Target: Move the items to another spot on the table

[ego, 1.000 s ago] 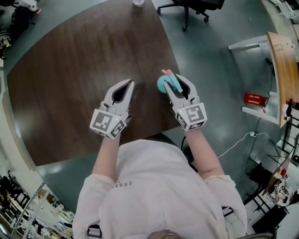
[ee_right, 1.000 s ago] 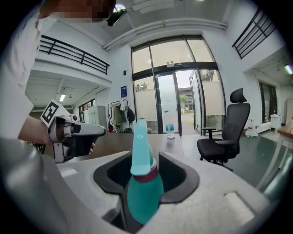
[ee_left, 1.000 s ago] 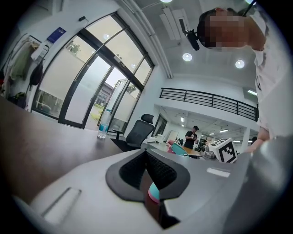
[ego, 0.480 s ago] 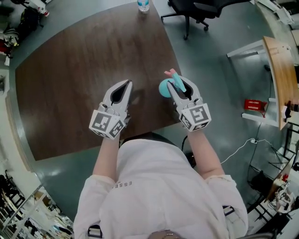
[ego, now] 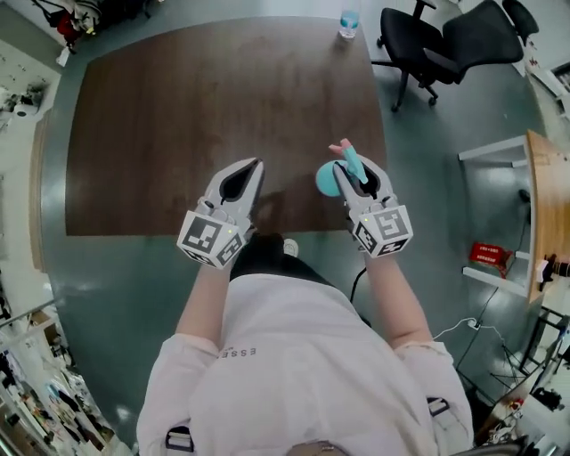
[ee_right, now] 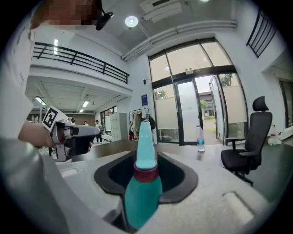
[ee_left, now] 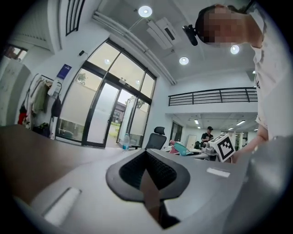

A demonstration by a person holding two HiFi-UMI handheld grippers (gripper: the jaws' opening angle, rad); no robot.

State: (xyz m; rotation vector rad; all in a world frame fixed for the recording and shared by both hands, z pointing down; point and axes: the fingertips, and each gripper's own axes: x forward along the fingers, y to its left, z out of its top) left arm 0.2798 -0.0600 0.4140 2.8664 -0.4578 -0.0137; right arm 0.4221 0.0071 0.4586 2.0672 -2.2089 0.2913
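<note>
A teal plastic bottle-shaped item with a dark red band (ee_right: 142, 183) is clamped between the jaws of the right gripper (ego: 356, 167), over the near right part of the dark wooden table (ego: 178, 107). It seems lifted clear, though I cannot be sure. The left gripper (ego: 250, 166), alongside, has its jaws pressed together on nothing.

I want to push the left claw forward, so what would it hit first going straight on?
Nothing near: the left claw points over bare table. The way looks free to the far edge, where the water bottle stands roughly in line, though the claw might pass beside it.
</note>
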